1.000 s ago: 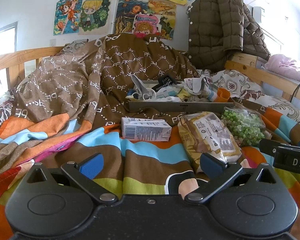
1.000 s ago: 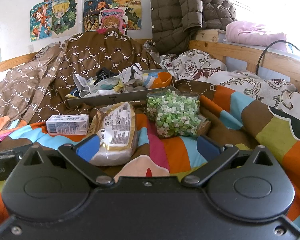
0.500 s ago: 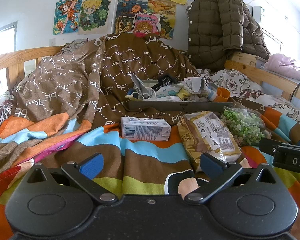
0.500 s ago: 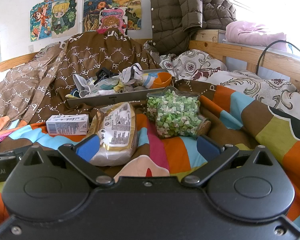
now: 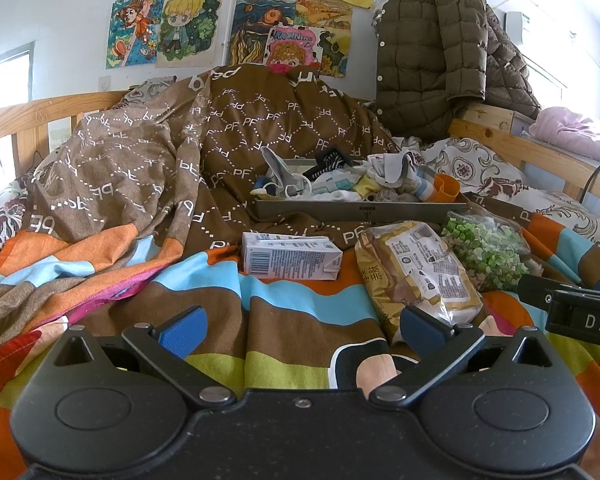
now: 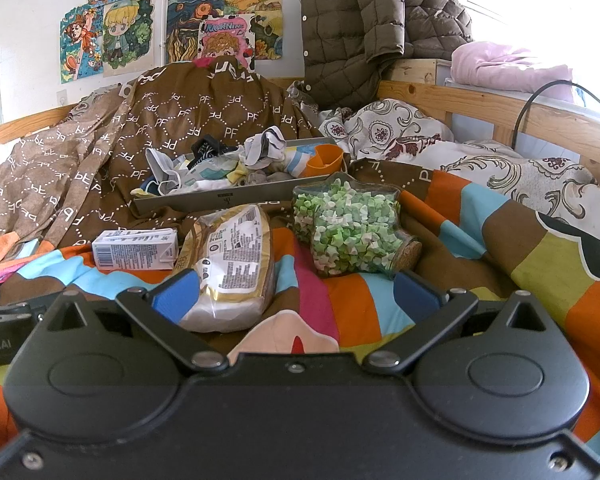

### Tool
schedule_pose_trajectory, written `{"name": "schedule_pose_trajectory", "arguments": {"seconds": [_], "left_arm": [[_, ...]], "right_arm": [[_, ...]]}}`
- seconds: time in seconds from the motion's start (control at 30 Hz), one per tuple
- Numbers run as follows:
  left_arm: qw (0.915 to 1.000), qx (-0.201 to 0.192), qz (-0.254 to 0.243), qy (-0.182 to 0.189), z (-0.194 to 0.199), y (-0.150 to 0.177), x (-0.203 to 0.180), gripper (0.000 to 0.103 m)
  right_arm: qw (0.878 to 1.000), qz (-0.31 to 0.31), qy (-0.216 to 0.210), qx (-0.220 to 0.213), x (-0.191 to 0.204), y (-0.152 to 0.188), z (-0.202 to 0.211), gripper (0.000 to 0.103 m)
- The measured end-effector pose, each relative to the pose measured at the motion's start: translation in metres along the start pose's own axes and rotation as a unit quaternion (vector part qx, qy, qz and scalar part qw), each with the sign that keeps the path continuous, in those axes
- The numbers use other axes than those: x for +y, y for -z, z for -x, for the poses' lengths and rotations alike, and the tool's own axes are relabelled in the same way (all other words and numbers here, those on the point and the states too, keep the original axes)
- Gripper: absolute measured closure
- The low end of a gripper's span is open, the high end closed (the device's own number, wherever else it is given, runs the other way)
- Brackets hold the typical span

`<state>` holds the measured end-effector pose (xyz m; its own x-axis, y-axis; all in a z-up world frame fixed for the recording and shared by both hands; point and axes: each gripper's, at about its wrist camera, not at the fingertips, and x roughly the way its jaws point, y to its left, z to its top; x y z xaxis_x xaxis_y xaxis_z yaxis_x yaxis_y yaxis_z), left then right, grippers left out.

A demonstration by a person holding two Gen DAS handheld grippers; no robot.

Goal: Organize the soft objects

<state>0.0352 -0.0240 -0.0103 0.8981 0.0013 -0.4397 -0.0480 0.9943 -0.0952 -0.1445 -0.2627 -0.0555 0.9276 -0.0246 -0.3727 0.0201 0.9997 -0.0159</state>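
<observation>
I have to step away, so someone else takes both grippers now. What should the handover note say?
Left gripper: open, empty, low over the striped blanket.
Right gripper: open, empty, alongside it.
In a row on the blanket: carton, bread bag, jar of green stars lying on its side.
Behind them: grey tray heaped with socks and an orange cup.
Done: nothing held; the three front items lie outside the tray.
Left: judging by the task, probably the bread bag goes first; it lies nearest both grippers.

Two low, side-by-side wrist views across the bed (image 5: 300, 320), sharing the tray (image 6: 236, 196).
</observation>
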Motion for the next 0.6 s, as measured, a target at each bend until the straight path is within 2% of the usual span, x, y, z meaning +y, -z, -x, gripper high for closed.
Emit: {"name": "schedule_pose_trajectory", "arguments": {"seconds": [0.6], "left_arm": [[1.0,0.001,0.007,0.0,0.0004,0.0031,0.0007,0.001]], "right_arm": [[1.0,-0.001,0.0,0.001,0.0,-0.0003,0.0003,0.001]]}}
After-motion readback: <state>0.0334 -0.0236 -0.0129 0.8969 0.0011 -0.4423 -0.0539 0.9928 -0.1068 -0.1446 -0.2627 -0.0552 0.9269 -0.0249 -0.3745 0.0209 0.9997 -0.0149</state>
